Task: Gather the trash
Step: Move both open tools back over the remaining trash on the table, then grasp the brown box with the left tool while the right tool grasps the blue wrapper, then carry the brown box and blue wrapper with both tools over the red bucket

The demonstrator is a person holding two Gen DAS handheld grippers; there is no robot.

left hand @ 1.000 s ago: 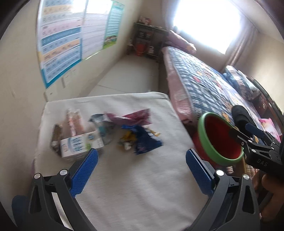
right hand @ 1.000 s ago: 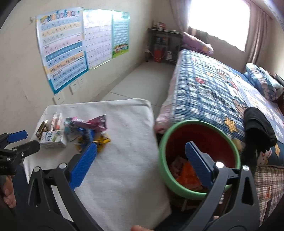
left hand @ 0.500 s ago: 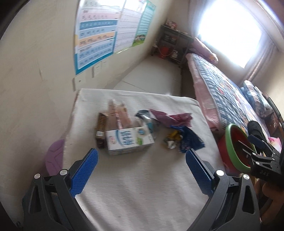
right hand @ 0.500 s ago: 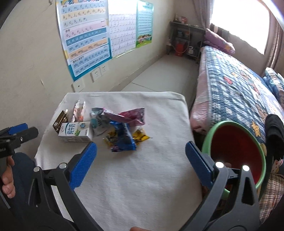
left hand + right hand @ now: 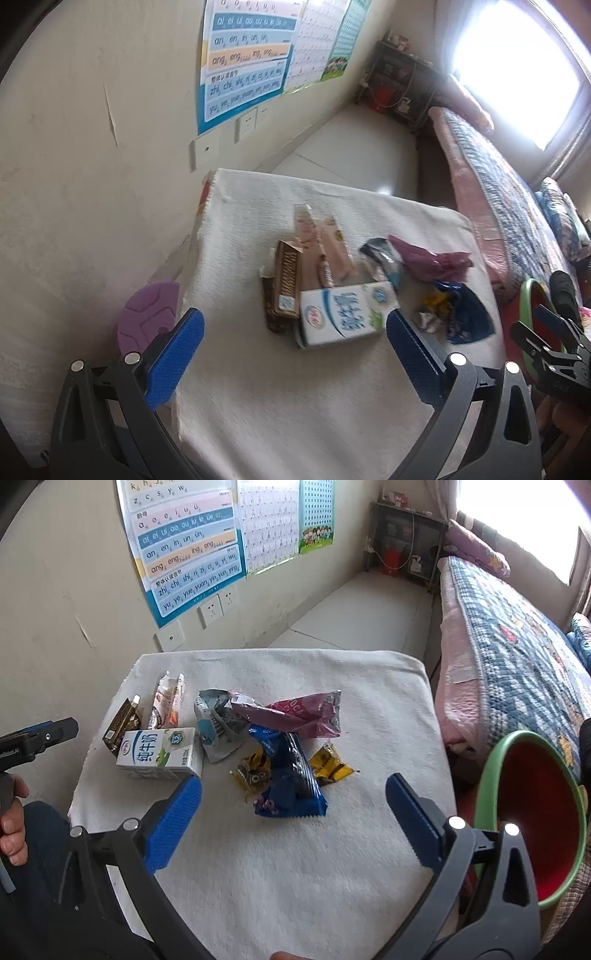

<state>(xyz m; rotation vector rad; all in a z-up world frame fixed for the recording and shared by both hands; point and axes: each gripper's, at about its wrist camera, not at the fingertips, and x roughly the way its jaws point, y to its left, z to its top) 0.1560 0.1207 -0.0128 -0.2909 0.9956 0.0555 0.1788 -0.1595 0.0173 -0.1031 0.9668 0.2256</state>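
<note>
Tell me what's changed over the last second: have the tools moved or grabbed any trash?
Both swung away from the green-rimmed bin toward the trash pile. The left tool now faces the milk carton; the right tool faces the blue wrapper. Both remain open and empty. The trash hasn't moved on the white cloth.

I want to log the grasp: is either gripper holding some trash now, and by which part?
Nothing is held. The left gripper and right gripper are both open above the table.

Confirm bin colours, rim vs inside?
Bin: green rim, red inside. Clearest in the right wrist view.
</note>
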